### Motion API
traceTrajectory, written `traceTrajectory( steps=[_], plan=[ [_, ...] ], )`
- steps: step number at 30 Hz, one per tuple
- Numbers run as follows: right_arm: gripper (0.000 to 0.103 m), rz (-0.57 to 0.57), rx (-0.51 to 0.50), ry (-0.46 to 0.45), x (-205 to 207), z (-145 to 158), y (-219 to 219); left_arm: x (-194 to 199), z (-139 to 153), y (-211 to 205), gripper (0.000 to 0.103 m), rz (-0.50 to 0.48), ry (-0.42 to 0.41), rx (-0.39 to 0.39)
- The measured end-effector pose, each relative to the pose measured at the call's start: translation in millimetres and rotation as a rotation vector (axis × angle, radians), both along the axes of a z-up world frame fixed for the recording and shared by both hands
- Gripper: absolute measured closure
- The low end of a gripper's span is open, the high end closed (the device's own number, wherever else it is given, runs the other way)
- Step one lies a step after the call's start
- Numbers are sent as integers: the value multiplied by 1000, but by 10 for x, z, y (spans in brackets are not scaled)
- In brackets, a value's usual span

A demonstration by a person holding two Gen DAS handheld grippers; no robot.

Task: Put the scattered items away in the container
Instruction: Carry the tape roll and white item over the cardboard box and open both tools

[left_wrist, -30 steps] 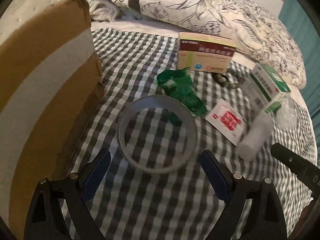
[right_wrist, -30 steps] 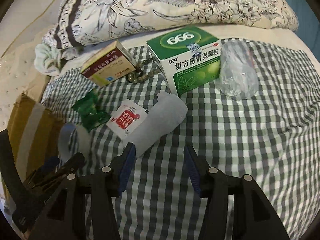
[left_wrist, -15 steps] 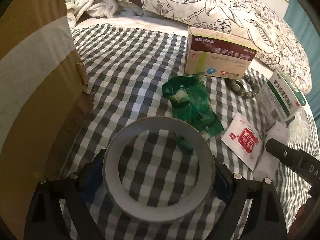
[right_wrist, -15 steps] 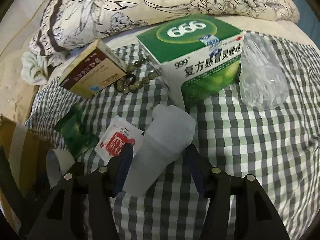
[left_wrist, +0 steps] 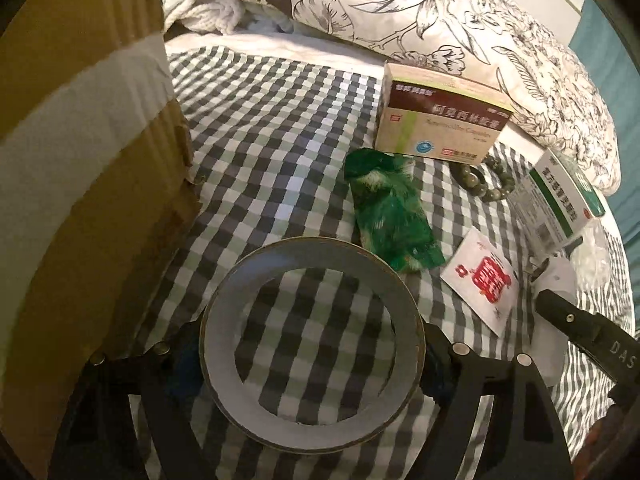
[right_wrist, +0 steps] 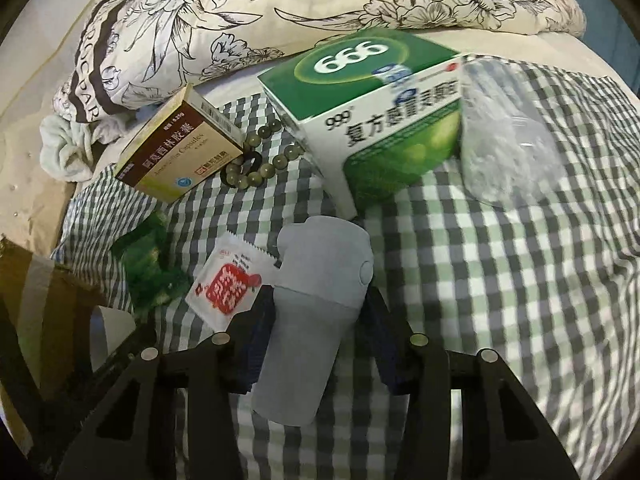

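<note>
A grey tape roll (left_wrist: 312,340) lies flat on the checked cloth between the fingers of my left gripper (left_wrist: 310,364), whose pads sit against its sides. The cardboard box (left_wrist: 80,184) stands just left of it. A grey cup with a lid (right_wrist: 316,304) lies on its side between the fingers of my right gripper (right_wrist: 316,344), which close around its body. Scattered beyond are a green packet (left_wrist: 390,216), a red-and-white sachet (left_wrist: 484,280), a brown medicine box (left_wrist: 440,120), a bead bracelet (right_wrist: 260,160), a green medicine box (right_wrist: 376,108) and a clear plastic cup (right_wrist: 504,132).
A flowered pillow (right_wrist: 320,4) lies along the back of the bed. A pale towel (left_wrist: 204,8) is bunched behind the cardboard box. The right gripper's arm (left_wrist: 588,344) shows at the right of the left wrist view.
My left gripper moved forward until the tape roll lay between its fingers, which closed in on it. My right gripper moved forward over the grey cup and its fingers now flank it.
</note>
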State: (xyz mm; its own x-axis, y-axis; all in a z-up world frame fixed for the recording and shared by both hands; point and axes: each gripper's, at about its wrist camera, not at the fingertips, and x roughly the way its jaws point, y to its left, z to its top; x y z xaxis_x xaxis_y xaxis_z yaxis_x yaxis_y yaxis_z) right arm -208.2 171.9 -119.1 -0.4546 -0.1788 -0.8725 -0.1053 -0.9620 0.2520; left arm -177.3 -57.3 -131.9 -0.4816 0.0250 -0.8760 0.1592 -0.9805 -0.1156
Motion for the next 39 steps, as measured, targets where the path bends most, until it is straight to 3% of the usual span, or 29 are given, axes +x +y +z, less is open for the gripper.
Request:
traceTrajectory(
  steps=[12, 24, 39],
  plan=[
    [59, 18, 7, 54, 514, 387, 105, 439, 486, 53, 19, -10, 81, -17],
    [59, 15, -1, 158, 1061, 963, 179, 913, 1030, 78, 19, -8, 176, -29],
    [59, 36, -7, 233, 1605, 1277, 134, 1399, 1354, -38, 19, 13, 246, -34]
  ],
)
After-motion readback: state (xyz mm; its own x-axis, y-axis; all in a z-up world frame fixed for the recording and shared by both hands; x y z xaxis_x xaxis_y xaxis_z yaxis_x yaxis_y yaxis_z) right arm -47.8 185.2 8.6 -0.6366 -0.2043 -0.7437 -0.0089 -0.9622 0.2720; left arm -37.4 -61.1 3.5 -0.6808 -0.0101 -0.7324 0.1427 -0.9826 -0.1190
